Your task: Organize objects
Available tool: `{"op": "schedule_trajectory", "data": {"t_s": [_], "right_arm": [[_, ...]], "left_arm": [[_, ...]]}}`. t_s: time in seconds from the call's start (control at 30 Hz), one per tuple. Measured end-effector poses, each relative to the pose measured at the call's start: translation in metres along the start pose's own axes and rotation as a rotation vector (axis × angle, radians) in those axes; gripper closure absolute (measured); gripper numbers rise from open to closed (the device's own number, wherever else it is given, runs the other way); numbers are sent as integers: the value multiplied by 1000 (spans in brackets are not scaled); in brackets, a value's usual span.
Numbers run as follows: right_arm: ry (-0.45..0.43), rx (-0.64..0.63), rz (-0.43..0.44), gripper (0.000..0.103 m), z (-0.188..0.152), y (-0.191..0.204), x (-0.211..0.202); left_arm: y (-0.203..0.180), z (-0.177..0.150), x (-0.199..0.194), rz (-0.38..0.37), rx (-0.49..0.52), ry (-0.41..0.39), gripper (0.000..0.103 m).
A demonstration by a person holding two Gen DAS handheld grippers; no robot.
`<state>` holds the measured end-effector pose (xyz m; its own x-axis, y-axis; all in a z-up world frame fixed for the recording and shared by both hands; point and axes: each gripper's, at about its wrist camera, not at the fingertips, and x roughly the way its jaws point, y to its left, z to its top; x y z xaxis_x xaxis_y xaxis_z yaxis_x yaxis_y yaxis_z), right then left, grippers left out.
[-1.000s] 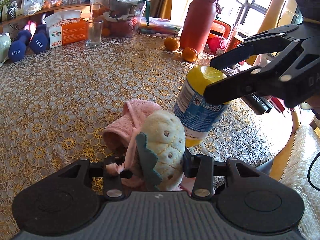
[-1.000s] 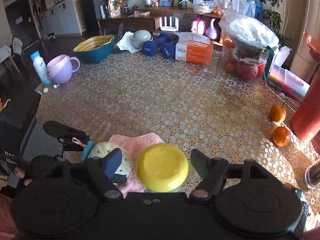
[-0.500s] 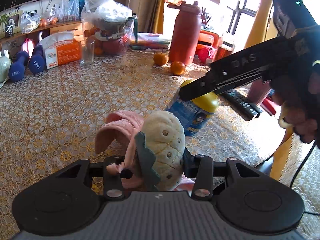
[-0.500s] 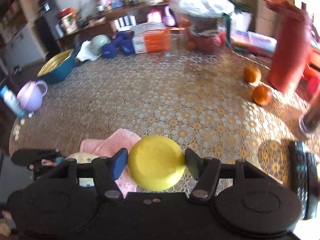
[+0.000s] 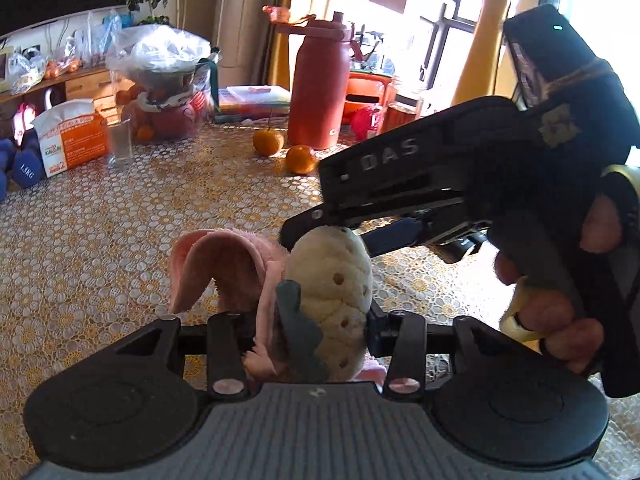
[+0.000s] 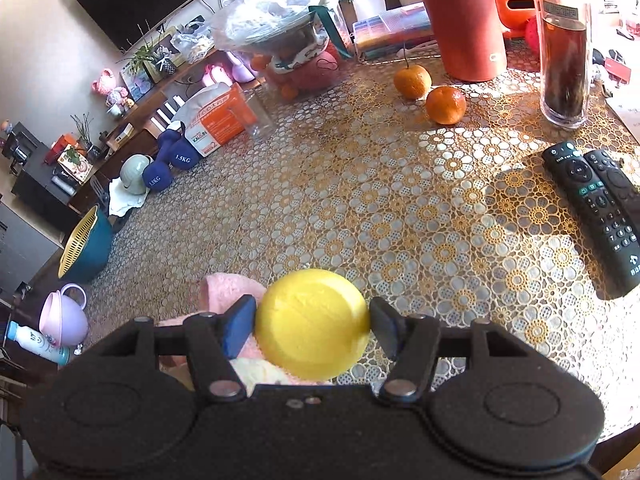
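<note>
My left gripper (image 5: 308,320) is shut on a cream plush toy (image 5: 334,280) with teal fins, held together with a pink cloth (image 5: 224,264) above the table. My right gripper (image 6: 312,320) is shut on a yellow-lidded bottle (image 6: 312,322); only its yellow lid shows. In the left wrist view the right gripper's black body (image 5: 440,184) crosses just above and behind the plush toy and hides the bottle. The pink cloth (image 6: 226,292) and a bit of the plush toy (image 6: 260,372) show under the right gripper.
The lace-covered table (image 6: 380,208) holds two oranges (image 6: 446,105), a red flask (image 6: 460,20), a dark-liquid glass (image 6: 564,52), two remotes (image 6: 596,208), an orange tissue box (image 6: 218,116), blue dumbbells (image 6: 170,162), an empty glass (image 5: 119,144) and a bagged fruit bowl (image 6: 280,36). A yellow-blue basket (image 6: 86,246) sits far left.
My right gripper has lifted the bottle and swung in over the plush toy, hiding the bottle from the left wrist view. My left gripper has raised the plush toy and cloth slightly.
</note>
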<state>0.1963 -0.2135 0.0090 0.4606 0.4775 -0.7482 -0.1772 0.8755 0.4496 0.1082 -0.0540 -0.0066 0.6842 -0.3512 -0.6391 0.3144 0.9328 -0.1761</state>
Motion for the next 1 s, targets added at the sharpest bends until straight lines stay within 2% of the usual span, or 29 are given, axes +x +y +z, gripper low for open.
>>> {"op": "schedule_trajectory", "data": {"t_s": [0.2,0.33,0.43,0.6,0.7,0.83,1.0], "right_arm": [[16,0,8,41,-4,1,0],[18,39,14,41,-7,-2,-1],[18,64,9,41,-5,-2,-1],[10,58,-15,41,-4,6,1],[7,48,-29,41,-5,10,1],[8,29,-44,41,-7,15,1],[8,18,-52,41,-9,18,0]], "left_arm": [[48,-5,21,107,-107,68,60],[67,-10,14,97,-176,70,60],[54,-13,-4,65,-145,47,60],[13,-10,-30,-53,-86,8,60],[-8,-8,-34,-91,-43,-10,60],[-16,-5,-24,-81,-14,-11,60],[0,-4,-8,-45,-45,16,60]]}}
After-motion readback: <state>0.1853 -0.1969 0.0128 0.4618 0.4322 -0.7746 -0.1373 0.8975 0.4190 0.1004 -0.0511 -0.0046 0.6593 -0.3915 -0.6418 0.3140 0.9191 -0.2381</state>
